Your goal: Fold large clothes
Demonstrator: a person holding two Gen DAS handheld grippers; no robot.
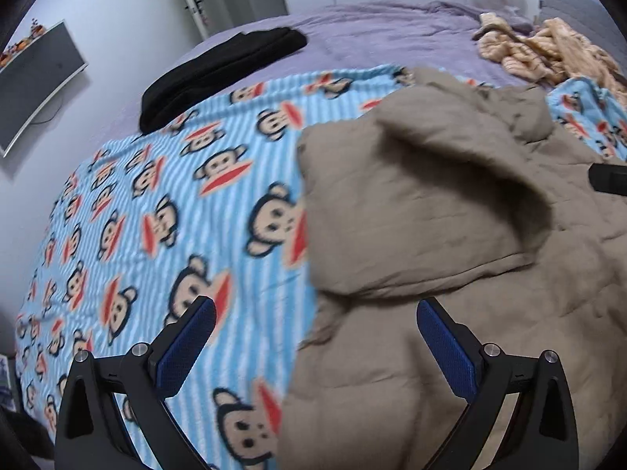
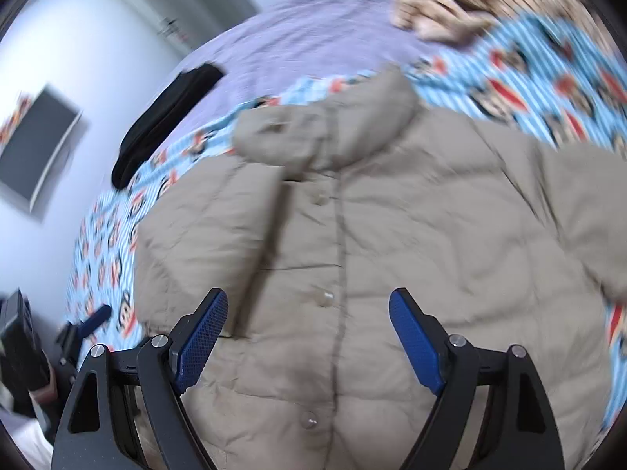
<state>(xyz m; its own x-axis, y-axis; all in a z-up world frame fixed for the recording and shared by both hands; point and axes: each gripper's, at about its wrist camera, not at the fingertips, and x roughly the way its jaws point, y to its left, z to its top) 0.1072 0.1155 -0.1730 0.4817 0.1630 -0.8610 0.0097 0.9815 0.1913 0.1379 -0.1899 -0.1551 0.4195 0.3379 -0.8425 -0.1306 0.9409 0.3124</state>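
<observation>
- Bed with lilac sheet, topped by one light-blue striped fleece blanket with monkey-face print; white wall on its left side.
- One beige quilted snap-button puffer jacket lies front-up on blanket, collar toward far end, one sleeve folded across its chest.
- Bare blanket left of jacket; one folded black garment and one crumpled tan striped cloth sit farther back.
- Left claw: spread, empty, over jacket's left edge.
- Right claw: spread, empty, above button placket.

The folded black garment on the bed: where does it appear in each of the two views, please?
Left wrist view: black garment lies upper left, on the purple sheet, at the far edge of the monkey-print blanket.
Right wrist view: black garment sits left of centre, above the beige jacket.
Shared landmark: the wall screen, at the left.
</observation>
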